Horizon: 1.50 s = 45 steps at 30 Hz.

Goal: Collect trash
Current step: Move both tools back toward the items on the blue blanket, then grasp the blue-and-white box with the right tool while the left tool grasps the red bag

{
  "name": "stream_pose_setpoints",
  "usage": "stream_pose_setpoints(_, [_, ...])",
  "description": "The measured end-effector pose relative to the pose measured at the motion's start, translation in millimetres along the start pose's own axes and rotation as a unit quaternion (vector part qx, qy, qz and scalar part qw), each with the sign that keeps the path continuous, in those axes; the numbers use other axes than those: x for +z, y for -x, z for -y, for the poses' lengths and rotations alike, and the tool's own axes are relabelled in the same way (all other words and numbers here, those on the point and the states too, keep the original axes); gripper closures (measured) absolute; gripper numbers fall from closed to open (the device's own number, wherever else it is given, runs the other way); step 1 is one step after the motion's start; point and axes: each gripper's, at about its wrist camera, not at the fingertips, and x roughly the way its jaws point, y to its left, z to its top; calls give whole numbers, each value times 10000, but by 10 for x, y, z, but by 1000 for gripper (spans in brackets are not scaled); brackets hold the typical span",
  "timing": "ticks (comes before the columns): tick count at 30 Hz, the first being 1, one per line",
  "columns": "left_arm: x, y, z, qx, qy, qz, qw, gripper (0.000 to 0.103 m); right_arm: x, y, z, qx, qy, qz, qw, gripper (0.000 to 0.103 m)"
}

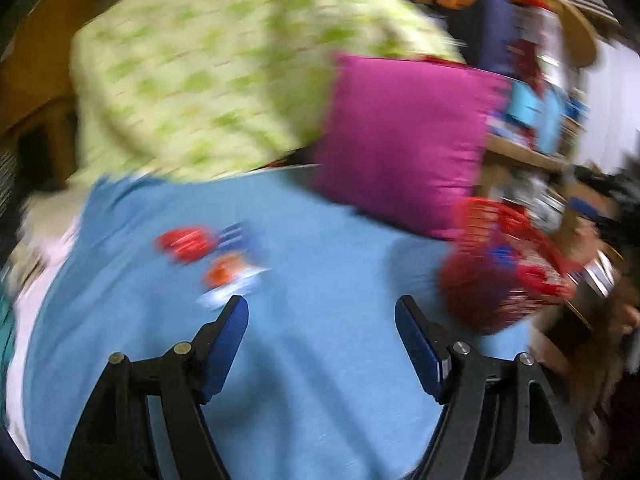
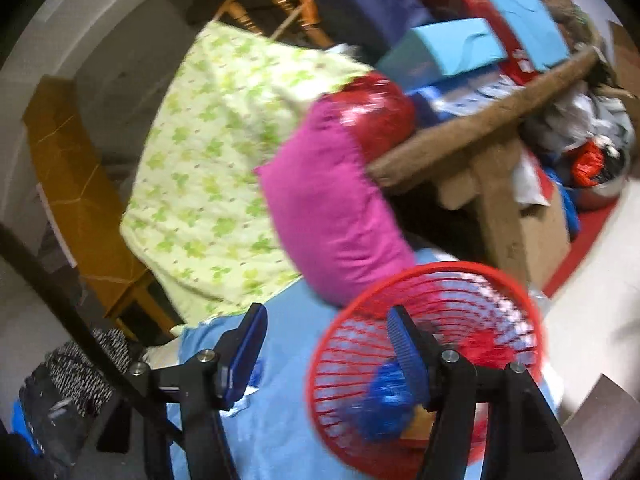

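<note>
A red wire basket point(image 2: 432, 344) stands on the light blue bedsheet point(image 1: 304, 360), with blue and red wrappers inside point(image 2: 386, 404). It also shows in the left wrist view point(image 1: 504, 272) at the right. Several blurred wrappers, red point(image 1: 186, 243), blue-striped point(image 1: 236, 236) and orange-white point(image 1: 230, 276), lie on the sheet just ahead of my left gripper point(image 1: 322, 312), which is open and empty. My right gripper point(image 2: 326, 322) is open and empty, its right finger point(image 2: 408, 356) in front of the basket's near rim.
A magenta pillow point(image 1: 404, 140) and a green-patterned quilt point(image 1: 208, 80) lie at the bed's head. A cluttered wooden table point(image 2: 480, 124) with blue boxes stands beside the bed. A cardboard box point(image 2: 548, 224) sits under it.
</note>
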Motion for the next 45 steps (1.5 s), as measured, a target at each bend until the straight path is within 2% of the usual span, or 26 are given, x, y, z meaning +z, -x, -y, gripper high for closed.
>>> stream_pose_setpoints(5, [-216,152,-942,1068,762,-15,9914,27,-215,-295,-597,308,459,-407,9976,36])
stream_pose_setpoints(11, [-315,212,-1456,1510,1104,109,9823,27,-653,-874,-1213,499,998,-1204,9864,36])
stream_pose_setpoints(17, [-364,38,-1535,1612,943,32,9824,27,-1121,-1572,-1454,565,1087,-2165,9686,36])
stream_pose_setpoints(22, [-341,-224,-1691,1635,944,-69,9820,27,-1458,-2122,-1576,586,1185,-2779,9515,36])
stream_pose_setpoints(26, [-206,-423,-1836,1651,1024,-67,9809,27,-1584,-2484,-1690,587,1270,-2907,9465,36])
stream_pose_setpoints(32, [126,-813,-2008,1675,1134,-40,9793,27,-1593,-3094,-1868,517,1075,-2886,9500,36])
stream_pose_setpoints(36, [178,-963,-2092,1778,1304,77,9754,26,-1610,-3497,-2064,418,1162,-2851,9505,35])
stream_pose_setpoints(41, [123,-1228,-2142,1782,1294,-110,9754,26,-1779,-3963,-2336,-69,1570,-2898,9441,28])
stream_pose_setpoints(45, [137,-1369,-2193,1755,1243,-209,9764,26,-1998,-4291,-2406,-535,1927,-3158,9275,28])
